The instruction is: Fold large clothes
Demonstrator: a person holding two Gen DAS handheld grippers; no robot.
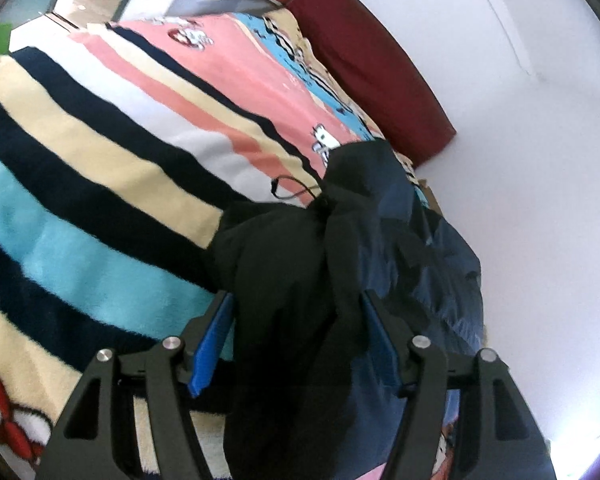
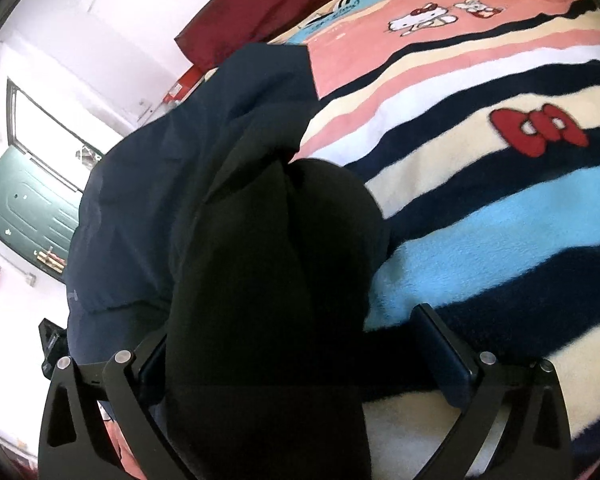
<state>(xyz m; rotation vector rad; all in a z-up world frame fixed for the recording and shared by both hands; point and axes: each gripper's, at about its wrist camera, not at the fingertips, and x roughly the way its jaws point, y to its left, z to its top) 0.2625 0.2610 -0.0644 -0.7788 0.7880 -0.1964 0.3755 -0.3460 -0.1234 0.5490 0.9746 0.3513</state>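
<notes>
The dark, slippery-looking garment (image 1: 284, 280), black fabric bunched over a navy-blue layer, lies heaped near the edge of the bed, on a fleecy striped blanket (image 1: 100, 168) with cartoon prints, and a thin black drawcord loop (image 1: 290, 190) pokes out of the heap. A fold of the black cloth runs up between the left tongs (image 1: 298, 320), whose blue-padded fingers (image 1: 210, 344) stand apart with a gap on the one side where the blanket shows, so nothing is pinched there. The right tongs (image 2: 296, 344) are spread as wide as they go, the black mass bulging between them without being squeezed. Both look to be between grips (a release, judging by the slack cloth). To do this step well, each side should seek a true edge or corner, a hem or shoulder seam, rather than bite into the bulk; then lift and draw apart to flatten the piece on the blanket before any fold. A dark-red cushion (image 1: 372, 64) leans against the white wall beyond.
</notes>
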